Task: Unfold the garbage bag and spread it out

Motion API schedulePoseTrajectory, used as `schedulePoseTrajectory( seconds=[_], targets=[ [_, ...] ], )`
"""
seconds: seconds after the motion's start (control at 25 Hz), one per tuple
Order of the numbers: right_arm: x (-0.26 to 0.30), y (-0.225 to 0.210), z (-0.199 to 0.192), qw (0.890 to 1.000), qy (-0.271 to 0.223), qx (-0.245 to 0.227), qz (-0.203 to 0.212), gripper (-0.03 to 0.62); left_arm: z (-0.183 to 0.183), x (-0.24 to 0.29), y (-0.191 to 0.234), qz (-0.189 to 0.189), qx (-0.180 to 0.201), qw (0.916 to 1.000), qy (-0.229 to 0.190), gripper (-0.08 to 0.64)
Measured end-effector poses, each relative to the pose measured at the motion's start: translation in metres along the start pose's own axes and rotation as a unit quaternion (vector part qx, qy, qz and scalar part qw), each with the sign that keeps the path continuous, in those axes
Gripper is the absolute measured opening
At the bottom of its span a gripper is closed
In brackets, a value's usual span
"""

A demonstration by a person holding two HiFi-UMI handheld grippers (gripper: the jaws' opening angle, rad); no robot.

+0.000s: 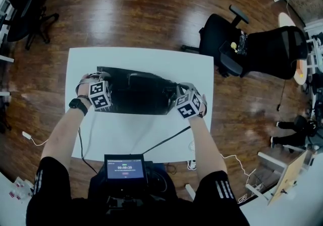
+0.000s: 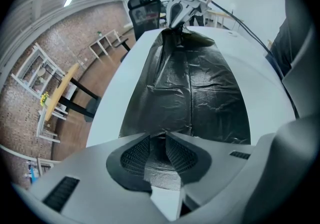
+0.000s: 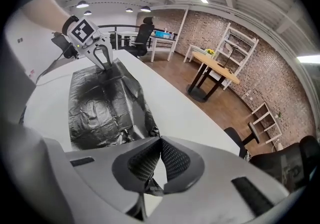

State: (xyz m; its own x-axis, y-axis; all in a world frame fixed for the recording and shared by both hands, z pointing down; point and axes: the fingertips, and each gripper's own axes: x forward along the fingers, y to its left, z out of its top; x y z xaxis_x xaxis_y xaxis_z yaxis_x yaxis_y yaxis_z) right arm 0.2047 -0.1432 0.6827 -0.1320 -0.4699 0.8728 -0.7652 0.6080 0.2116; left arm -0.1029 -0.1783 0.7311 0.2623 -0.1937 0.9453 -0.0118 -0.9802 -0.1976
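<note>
A black garbage bag (image 1: 136,91) lies flat and creased across the far half of the white table (image 1: 126,134), stretched between my two grippers. My left gripper (image 1: 102,79) holds its left end; in the left gripper view the jaws (image 2: 161,138) are shut on the bag's (image 2: 200,93) near edge, with film bunched between the pads. My right gripper (image 1: 180,90) is at the bag's right end. In the right gripper view its jaws (image 3: 160,143) are shut, pinching a thin corner of the bag (image 3: 100,103). Each gripper shows at the bag's far end in the other's view: the right gripper (image 2: 172,27), the left gripper (image 3: 106,68).
A black cable (image 1: 166,142) runs over the table's near right part. A small screen (image 1: 124,168) sits at my chest. Black office chairs (image 1: 227,38) stand to the right on the wooden floor, another chair (image 1: 20,8) at the left. A wooden table (image 3: 215,70) stands by the brick wall.
</note>
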Motion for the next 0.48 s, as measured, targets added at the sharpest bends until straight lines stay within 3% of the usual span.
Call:
schedulePoseTrajectory(
  seconds=[0.48],
  targets=[
    [0.032, -0.019, -0.014, 0.999, 0.001, 0.024, -0.023, 0.029, -0.002, 0.000, -0.001, 0.001, -0.008, 0.9999, 0.006, 0.081]
  ],
)
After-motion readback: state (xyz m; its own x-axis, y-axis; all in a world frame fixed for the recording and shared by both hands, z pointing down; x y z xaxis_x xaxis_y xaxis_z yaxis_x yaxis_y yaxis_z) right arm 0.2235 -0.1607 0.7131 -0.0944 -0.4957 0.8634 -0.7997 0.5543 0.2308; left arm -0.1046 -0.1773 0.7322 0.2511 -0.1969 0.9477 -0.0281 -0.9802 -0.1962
